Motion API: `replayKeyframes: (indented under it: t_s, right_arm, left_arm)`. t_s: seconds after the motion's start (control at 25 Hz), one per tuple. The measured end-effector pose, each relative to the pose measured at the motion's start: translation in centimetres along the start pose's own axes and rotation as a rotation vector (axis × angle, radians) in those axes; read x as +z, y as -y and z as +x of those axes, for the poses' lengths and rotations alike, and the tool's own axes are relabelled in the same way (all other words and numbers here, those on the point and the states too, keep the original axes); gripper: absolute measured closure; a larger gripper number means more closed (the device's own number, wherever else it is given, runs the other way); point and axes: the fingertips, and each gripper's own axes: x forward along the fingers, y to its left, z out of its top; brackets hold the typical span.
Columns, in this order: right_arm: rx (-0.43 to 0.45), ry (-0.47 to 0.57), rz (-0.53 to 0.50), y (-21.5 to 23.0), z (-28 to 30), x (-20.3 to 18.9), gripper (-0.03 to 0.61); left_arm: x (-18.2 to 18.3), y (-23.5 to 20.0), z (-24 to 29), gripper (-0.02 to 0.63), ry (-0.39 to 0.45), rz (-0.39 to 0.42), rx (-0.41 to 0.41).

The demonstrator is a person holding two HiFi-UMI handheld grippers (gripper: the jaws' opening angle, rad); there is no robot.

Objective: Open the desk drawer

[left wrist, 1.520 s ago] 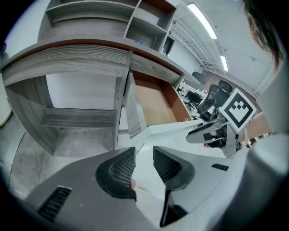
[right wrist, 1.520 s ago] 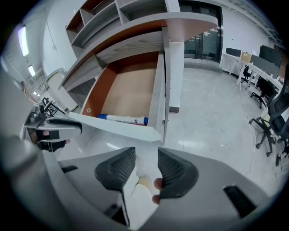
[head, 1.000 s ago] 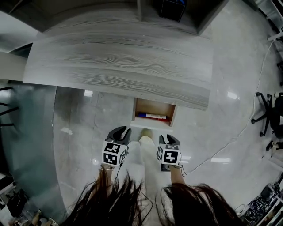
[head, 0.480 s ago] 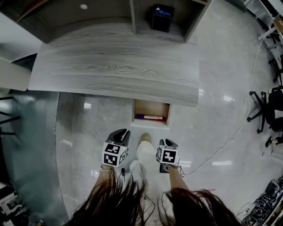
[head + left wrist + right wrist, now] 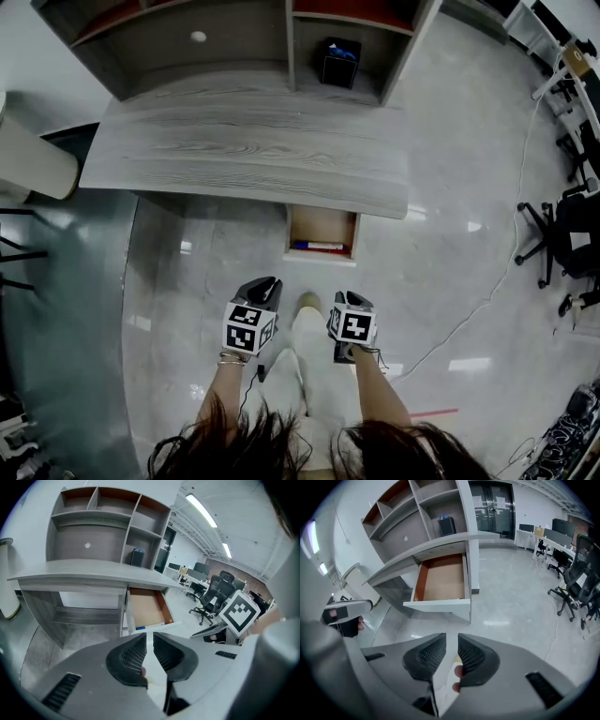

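Grey wood-grain surface (image 5: 253, 155), shelf unit (image 5: 178, 42) along its back edge. Glossy tile floor (image 5: 441, 281) all round, office chair (image 5: 572, 230) off to the surface's right. Drawer (image 5: 322, 225) stood pulled out under the surface's front edge, right of centre, long axis running straight out from the surface toward the person. Left gripper (image 5: 263, 284) and right gripper (image 5: 351, 298) hung in front of the surface, clear of the drawer. Both sets of jaws had just been closing, a narrow gap left, nothing between them.
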Motion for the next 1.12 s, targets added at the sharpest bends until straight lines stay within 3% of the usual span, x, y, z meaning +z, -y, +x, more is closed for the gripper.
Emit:
replayKeyframes:
  t_s: [0.72,1.12]
  right_arm:
    - [0.000,0.187,0.014,-4.7,-7.3,-0.6,0.508]
    - [-0.007,0.291,-0.024,-7.0,-11.8,-1.6,0.531]
  left_arm:
    - [-1.7,3.7,-8.0,0.571,0.042,0.001,-0.013]
    - [-0.2,4.7,-12.9,0.574,0.147,-0.028,-0.011]
